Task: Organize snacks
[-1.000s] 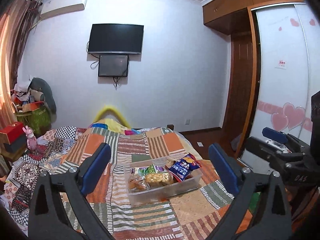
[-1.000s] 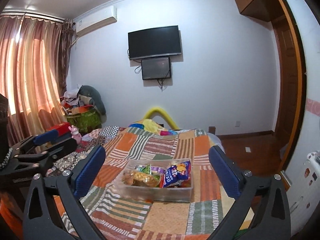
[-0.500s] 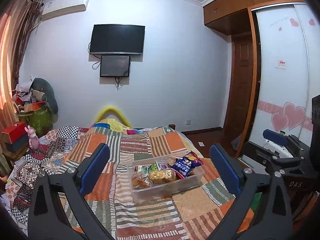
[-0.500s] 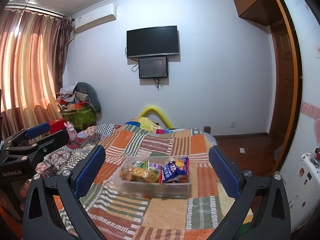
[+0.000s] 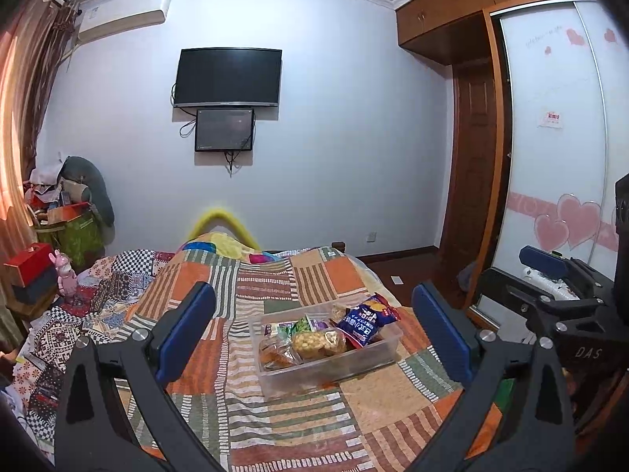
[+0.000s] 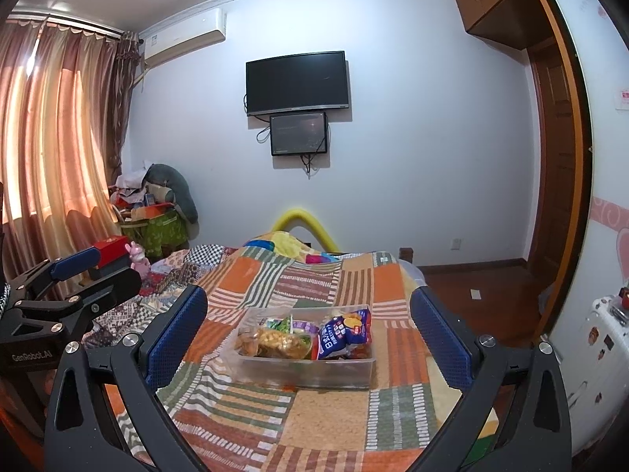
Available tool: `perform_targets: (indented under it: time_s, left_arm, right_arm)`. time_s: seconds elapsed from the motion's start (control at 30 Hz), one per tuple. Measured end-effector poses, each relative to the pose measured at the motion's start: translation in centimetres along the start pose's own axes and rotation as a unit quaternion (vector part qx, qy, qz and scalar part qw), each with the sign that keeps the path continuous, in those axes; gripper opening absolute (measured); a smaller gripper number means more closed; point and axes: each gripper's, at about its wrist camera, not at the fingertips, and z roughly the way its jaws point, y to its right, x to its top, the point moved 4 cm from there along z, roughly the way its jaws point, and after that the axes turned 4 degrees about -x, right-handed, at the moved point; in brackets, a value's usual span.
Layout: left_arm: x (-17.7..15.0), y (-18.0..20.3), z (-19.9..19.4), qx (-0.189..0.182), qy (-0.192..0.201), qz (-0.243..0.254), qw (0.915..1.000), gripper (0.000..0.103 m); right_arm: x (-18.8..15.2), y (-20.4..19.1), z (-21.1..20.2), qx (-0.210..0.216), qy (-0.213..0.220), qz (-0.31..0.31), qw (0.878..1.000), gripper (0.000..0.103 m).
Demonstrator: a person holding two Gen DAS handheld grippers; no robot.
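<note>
A clear plastic bin [image 5: 377, 356] [image 6: 306, 369] sits on the patchwork bedspread [image 5: 275, 424] [image 6: 326, 405]. It holds several snack packs: a blue bag [image 5: 367, 320] [image 6: 346, 334] on its right side, a yellow pack [image 5: 316, 342] [image 6: 279, 342] in the middle, and green packs behind. My left gripper [image 5: 314, 338] is open and empty, held well back from the bin. My right gripper [image 6: 308, 334] is open and empty too, at a like distance. Each gripper shows at the edge of the other's view.
The bed fills the lower half of both views. A cluttered corner with a green bag [image 6: 165, 232] and a red box [image 5: 29, 259] lies left. A wardrobe with sliding doors [image 5: 558, 157] stands right, with wooden floor [image 6: 471, 287] beside the bed.
Both grippers have risen and tilted slightly, so the bin sits a little lower and nearer in each view. Nothing was grasped or released.
</note>
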Motion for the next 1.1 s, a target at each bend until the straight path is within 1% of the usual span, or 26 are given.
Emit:
perform_targets:
  time_s: [0.43,1.1]
  left_arm:
    - [-0.17,0.17,0.25,-0.002,-0.004,-0.002,1.0000,0.103]
    - [-0.48,-0.10,0.53,-0.010,-0.015,-0.009,0.9998,0.103]
  right_arm:
    - [0.14,0.21,0.02,-0.002,-0.005,-0.007,1.000,0.103]
    - [0.25,0.15,0.21,0.002,-0.008,0.003,1.000,0.103]
